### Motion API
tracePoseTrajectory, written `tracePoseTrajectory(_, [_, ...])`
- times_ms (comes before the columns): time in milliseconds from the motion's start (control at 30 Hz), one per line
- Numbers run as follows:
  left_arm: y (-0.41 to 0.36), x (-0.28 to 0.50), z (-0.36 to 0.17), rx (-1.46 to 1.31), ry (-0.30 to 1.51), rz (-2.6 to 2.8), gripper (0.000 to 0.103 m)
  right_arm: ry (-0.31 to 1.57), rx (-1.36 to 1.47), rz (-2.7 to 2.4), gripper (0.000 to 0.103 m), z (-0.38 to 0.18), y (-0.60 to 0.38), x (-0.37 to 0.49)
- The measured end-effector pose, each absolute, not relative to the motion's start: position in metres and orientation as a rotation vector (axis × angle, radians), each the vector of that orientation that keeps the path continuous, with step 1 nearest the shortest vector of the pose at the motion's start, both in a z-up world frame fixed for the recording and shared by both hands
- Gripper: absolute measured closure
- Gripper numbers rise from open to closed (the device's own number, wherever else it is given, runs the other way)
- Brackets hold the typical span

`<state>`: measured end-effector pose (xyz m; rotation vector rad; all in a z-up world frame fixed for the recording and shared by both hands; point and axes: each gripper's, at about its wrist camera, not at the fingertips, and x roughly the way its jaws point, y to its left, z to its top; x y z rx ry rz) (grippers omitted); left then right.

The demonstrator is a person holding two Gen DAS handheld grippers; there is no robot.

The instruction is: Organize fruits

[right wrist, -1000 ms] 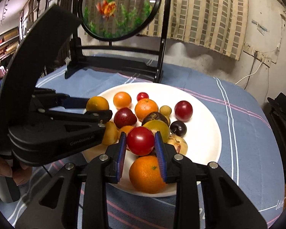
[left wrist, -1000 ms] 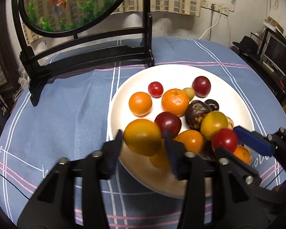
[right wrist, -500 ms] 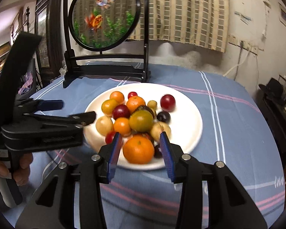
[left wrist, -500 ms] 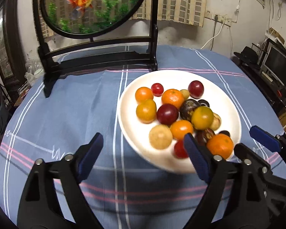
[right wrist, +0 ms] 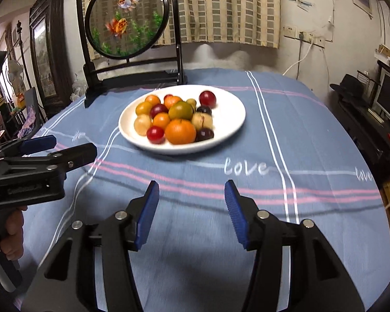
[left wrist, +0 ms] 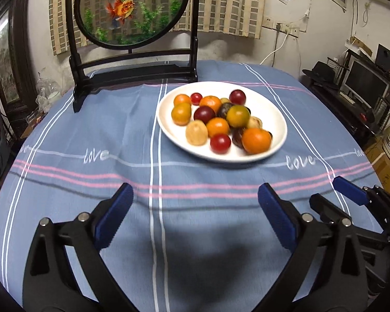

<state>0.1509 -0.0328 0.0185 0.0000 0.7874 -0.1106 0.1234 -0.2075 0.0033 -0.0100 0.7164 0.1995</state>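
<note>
Left wrist view looks down over the left gripper (left wrist: 193, 202), whose blue pads (left wrist: 114, 215) stand wide apart and are spreading further, with only blue tablecloth (left wrist: 91, 130) between them. Well beyond them sits the white plate (left wrist: 278, 119) heaped with fruit: an orange (left wrist: 256, 140) and a red tomato (left wrist: 220, 143) at the near edge, a pale round fruit (left wrist: 196, 135) to their left, and a dark plum (left wrist: 237, 96) at the far side. Several dark fruits in the middle of the heap are half covered by their neighbours, and what they are cannot be told. Motion blur softens the plate's near rim. At the lower right, the right gripper (left wrist: 351, 195) pokes in, its body cut off by the edge.

From the right wrist, the right gripper (right wrist: 192, 202) also hangs short of the plate (right wrist: 234, 119), its fingers (right wrist: 147, 213) parted, widening, and empty. A green-yellow fruit (right wrist: 180, 110) tops the pile. The left gripper (right wrist: 54, 145) enters from the left, seen side-on, and a hand (right wrist: 11, 236) on its grip is partly cut off. Behind the plate stands a round goldfish screen (right wrist: 126, 18) on a black frame; the room to the left is dim and cluttered beyond reading.
</note>
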Motion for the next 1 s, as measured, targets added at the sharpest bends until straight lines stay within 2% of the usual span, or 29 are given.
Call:
tracePoseTrajectory(133, [-0.029, 0.135, 0.012, 0.008, 0.801, -0.111, 0.004, 0.731, -0.01, 0.178, 0.046, -0.004, -0.204, 0.108])
tracePoseTrajectory(533, [-0.024, 0.118, -0.011, 0.023, 0.821, -0.096, 0.004, 0.811, 0.002, 0.15, 0.046, -0.025, -0.201, 0.103])
tracePoseTrajectory(1000, [-0.025, 0.119, -0.026, 0.036, 0.835, -0.101, 0.004, 0.824, 0.007, 0.19, 0.046, -0.037, -0.198, 0.102])
